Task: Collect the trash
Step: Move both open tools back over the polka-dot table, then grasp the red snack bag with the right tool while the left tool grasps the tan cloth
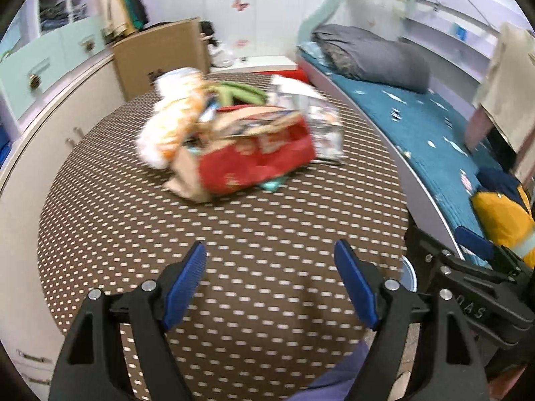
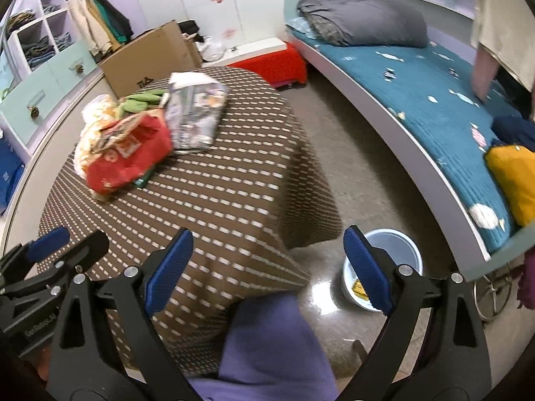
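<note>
Both grippers are hanging over the near part of the table [image 1: 234, 234], w/ its brown dotted cloth, & both are empty. The left gripper [image 1: 269, 284] is standing wide, nothing between its blue pads. The right gripper [image 2: 267, 267] is wide too, w/ only the cloth, the floor & a purple-clad leg [image 2: 267, 341] showing in the gap. The trash is sitting in a heap at the far part of the table: a red snack bag [image 1: 257, 153] in front, a white & orange wrapper [image 1: 170, 117] on its left, a silver printed bag [image 2: 197, 113] on its right, some green stuff [image 1: 240, 92] behind. A pale bin [image 2: 384, 267] is waiting on the floor by the bed [image 2: 418, 77], just past the table edge, w/ something yellow already in it. So I think it's the reaching step: going for the next piece. Next move prob. needs one gripper to go forward to the heap, put its pads around one bag's edge, close, then carry it to the bin. The bags look thin & crinkly, so it should pinch just one.
</note>
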`<state>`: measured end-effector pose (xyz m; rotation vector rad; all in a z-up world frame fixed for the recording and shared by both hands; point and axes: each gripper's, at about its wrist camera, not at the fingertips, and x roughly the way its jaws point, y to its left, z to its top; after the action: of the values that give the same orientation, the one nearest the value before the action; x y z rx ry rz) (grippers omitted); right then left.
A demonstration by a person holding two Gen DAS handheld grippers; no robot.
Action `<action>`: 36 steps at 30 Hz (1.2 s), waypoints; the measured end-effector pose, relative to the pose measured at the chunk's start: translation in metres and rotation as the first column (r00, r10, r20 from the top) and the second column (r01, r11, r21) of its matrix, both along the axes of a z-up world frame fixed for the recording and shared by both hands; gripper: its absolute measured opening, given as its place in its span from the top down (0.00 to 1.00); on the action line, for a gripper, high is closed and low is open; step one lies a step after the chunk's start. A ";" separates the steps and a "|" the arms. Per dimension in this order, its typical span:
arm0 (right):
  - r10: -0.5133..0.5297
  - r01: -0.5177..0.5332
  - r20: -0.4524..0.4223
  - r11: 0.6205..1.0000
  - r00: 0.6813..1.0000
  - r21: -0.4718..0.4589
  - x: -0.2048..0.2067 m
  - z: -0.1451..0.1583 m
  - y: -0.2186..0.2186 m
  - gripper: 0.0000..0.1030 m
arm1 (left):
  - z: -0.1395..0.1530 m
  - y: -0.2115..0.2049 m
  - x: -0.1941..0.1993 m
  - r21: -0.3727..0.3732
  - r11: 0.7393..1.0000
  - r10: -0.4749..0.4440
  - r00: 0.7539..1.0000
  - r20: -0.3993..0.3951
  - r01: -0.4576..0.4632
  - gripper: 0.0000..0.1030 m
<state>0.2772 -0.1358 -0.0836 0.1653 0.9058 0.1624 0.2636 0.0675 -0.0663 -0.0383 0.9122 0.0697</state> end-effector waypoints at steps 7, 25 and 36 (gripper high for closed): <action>0.110 -0.110 0.016 0.994 0.994 -0.005 0.016 0.013 0.053 0.12 | 0.001 0.053 0.002 -0.017 0.994 0.105 0.994 -0.009 -0.105 0.25; 0.294 -0.282 0.071 0.949 0.953 -0.141 0.060 0.026 0.157 0.07 | -0.014 0.137 0.019 -0.068 0.964 0.253 0.966 -0.056 -0.256 0.25; 0.299 -0.287 0.029 0.934 0.954 -0.212 0.097 0.003 0.181 0.06 | -0.030 0.163 0.034 -0.082 0.955 0.279 0.956 -0.094 -0.287 0.25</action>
<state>0.3744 0.0451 -0.0804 -0.1694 0.8767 0.3476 0.2976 0.2303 -0.0961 -0.2570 0.9862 0.2966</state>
